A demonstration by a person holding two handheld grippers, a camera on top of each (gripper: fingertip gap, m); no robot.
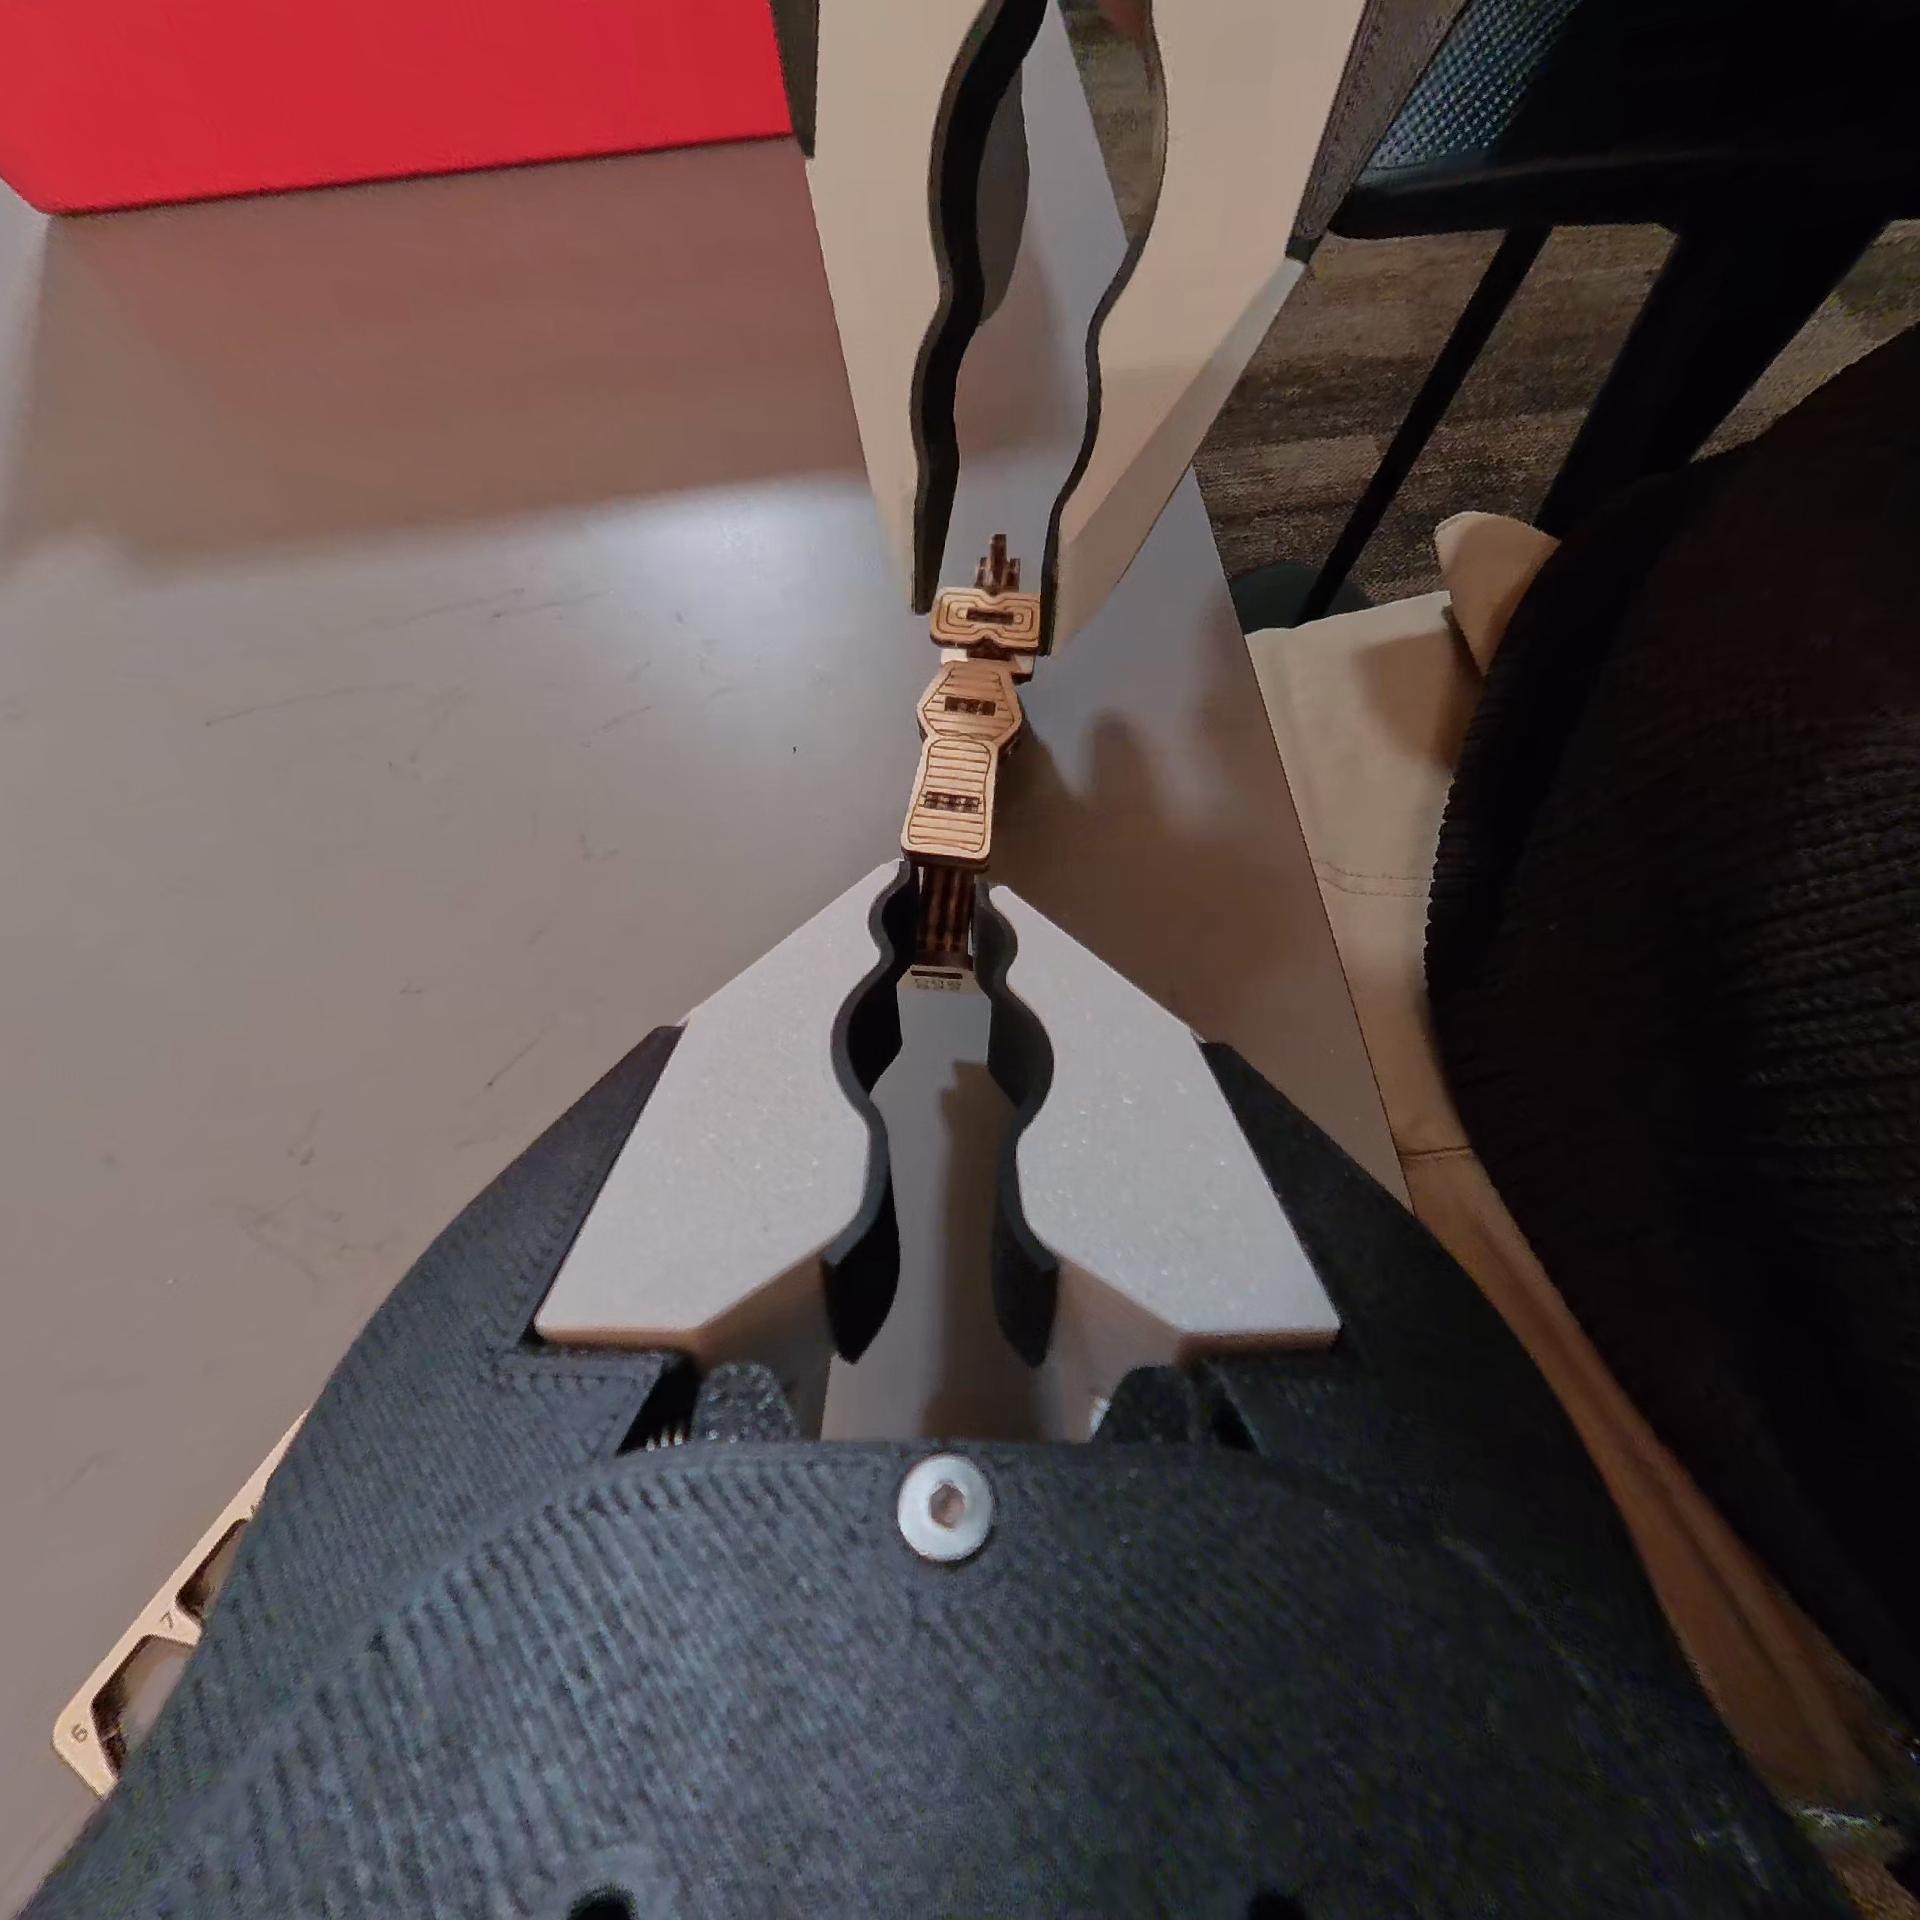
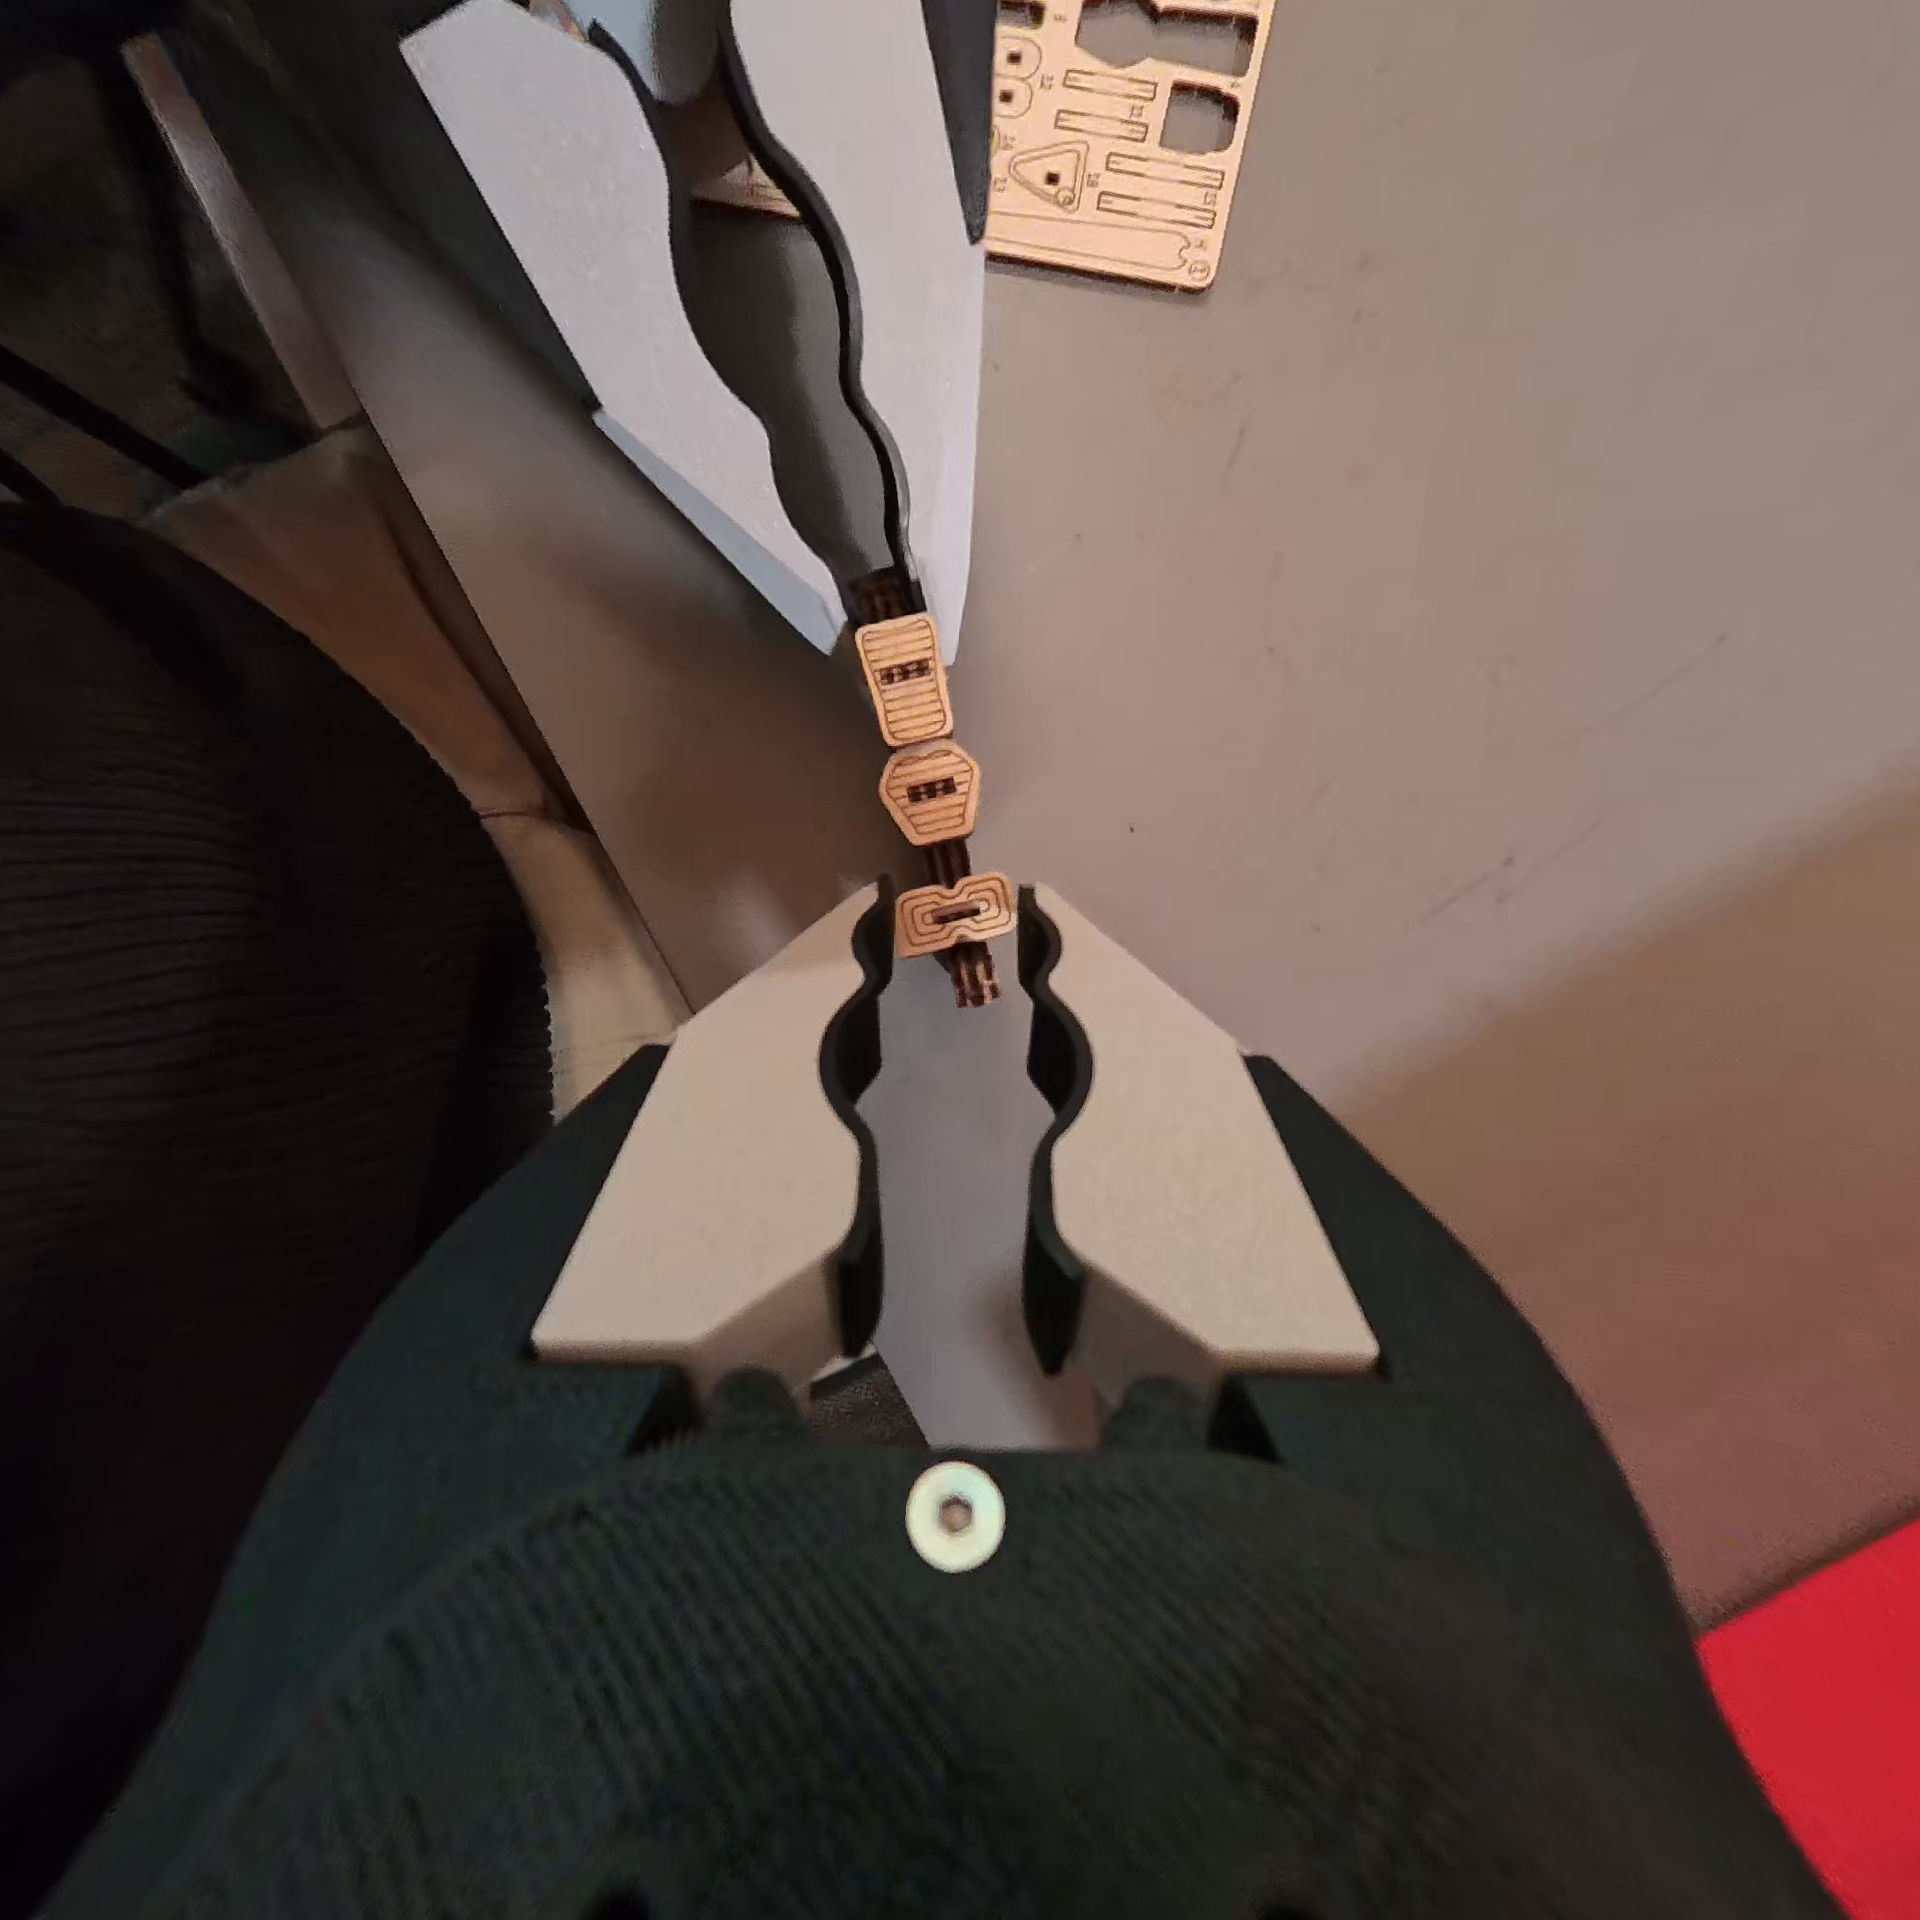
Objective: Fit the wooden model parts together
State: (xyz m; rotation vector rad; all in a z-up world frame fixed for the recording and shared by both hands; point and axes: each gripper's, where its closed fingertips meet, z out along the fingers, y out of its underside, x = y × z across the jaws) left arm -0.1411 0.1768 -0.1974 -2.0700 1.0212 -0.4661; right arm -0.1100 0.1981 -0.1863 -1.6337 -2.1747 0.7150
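Note:
A wooden model spine (image 1: pixel 948 925), a dark ribbed strip, carries two engraved pale plates (image 1: pixel 951 805). My left gripper (image 1: pixel 945 920) is shut on the spine's near end and holds it above the grey table (image 1: pixel 416 727). A third, smaller plate (image 2: pixel 954 914) sits at the spine's far end. My right gripper (image 2: pixel 956 920) closes on this small plate from both sides. In the left wrist view the right gripper (image 1: pixel 985 613) comes down from the top. In the right wrist view the left gripper (image 2: pixel 894 597) holds the spine (image 2: pixel 951 857) from above.
A red box (image 1: pixel 364 83) stands on the table and also shows in the right wrist view (image 2: pixel 1829 1714). A flat wooden parts sheet (image 2: pixel 1132 156) lies on the table; its corner shows under the left gripper (image 1: pixel 135 1683). The table edge (image 1: pixel 1299 883) runs beside a person's lap (image 1: pixel 1662 935). Spacing between my two grippers at the tips: around 5 cm.

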